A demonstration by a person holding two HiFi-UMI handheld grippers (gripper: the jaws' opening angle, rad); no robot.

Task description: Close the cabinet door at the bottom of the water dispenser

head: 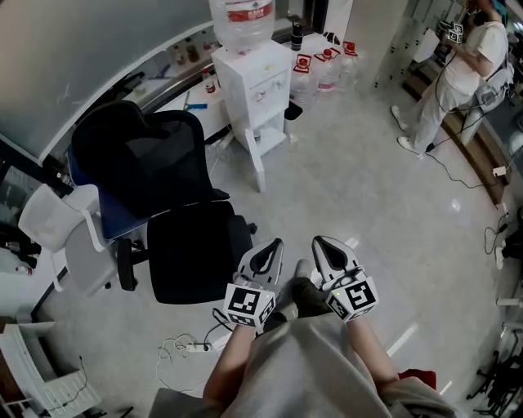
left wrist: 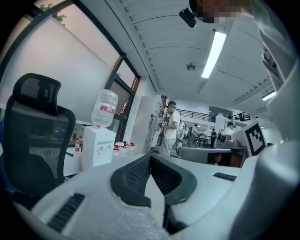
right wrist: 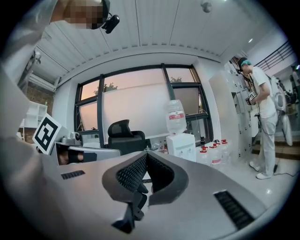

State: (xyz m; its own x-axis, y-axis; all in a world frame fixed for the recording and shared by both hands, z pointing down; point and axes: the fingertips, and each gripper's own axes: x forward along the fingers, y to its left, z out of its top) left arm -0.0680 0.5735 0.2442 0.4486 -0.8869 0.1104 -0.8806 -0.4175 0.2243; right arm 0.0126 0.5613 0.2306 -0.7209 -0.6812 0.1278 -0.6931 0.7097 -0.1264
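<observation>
Here, bottle (head: pixel 241 18) atop water dispenser (head: pixel 255 86), cabinet door (head: pixel 254 163) open, left gripper (head: pixel 276 245), right gripper (head: pixel 320 242), jaws closed.

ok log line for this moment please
left gripper: shut, empty | right gripper: shut, empty | water dispenser: far across floor | cabinet door: open, untouched | office chair: left of grippers

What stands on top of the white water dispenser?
A large clear water bottle with a red label stands upside down on the white water dispenser. Its neck is hidden inside the dispenser's top, so the joint cannot be seen.
</observation>
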